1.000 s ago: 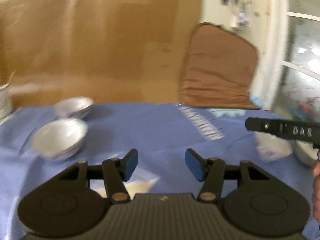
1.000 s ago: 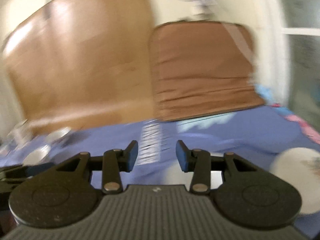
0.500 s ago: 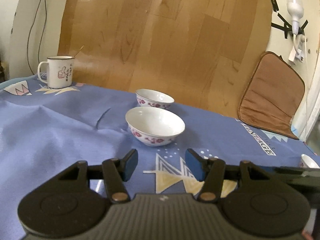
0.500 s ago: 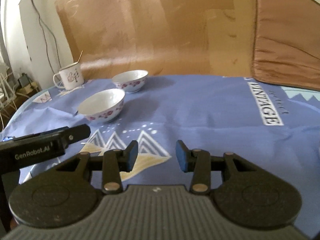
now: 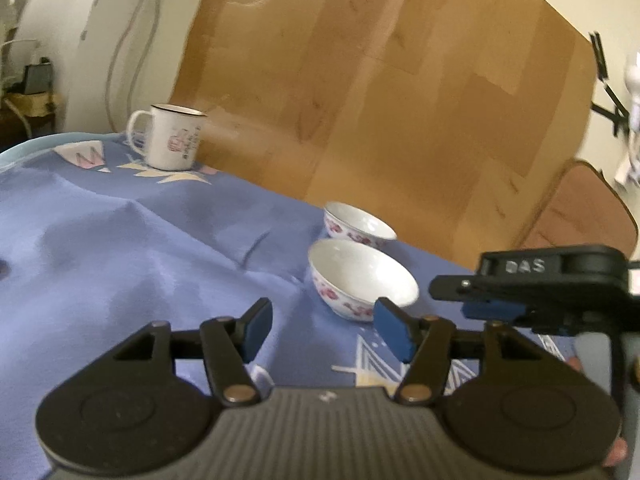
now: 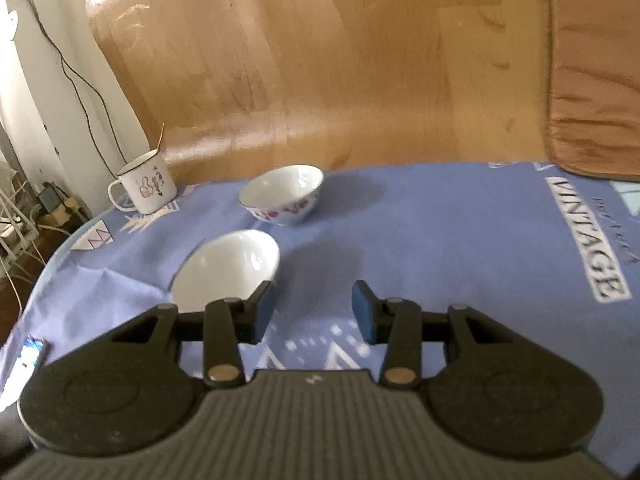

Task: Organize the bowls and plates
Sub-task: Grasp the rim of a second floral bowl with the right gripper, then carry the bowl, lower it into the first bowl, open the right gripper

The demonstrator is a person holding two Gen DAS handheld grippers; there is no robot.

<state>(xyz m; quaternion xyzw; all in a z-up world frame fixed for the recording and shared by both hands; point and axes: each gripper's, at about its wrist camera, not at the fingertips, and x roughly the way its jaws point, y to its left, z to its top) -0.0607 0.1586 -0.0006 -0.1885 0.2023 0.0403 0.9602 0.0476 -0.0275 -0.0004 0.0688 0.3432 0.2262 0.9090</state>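
The left tool (image 5: 322, 330) hangs over the blue tablecloth (image 5: 120, 264) with its blue-padded fingers spread wide and nothing between them. Taking the near bowl (image 5: 362, 276) as the landmark: far to its left and farther back, an enamel mug (image 5: 170, 138) stands upright near the surface's edge, in front of the wooden panel (image 5: 380, 100). The near bowl itself sits upright on the cloth, just beyond the left tool's right finger, white inside with red flowers on its outer wall. The far bowl (image 5: 358, 226), of the same pattern, stands just behind it, close but whether touching I cannot tell. To the right of the near bowl, the right tool (image 5: 492, 308) is seen side-on at about rim height.

From the right wrist, the right tool (image 6: 314, 314) is likewise spread and empty, its left finger overlapping the near bowl (image 6: 226, 270) in view. The mug (image 6: 146, 188) stands far left, the far bowl (image 6: 284, 194) beyond, and a brown cushion (image 6: 596, 80) leans at the far right.
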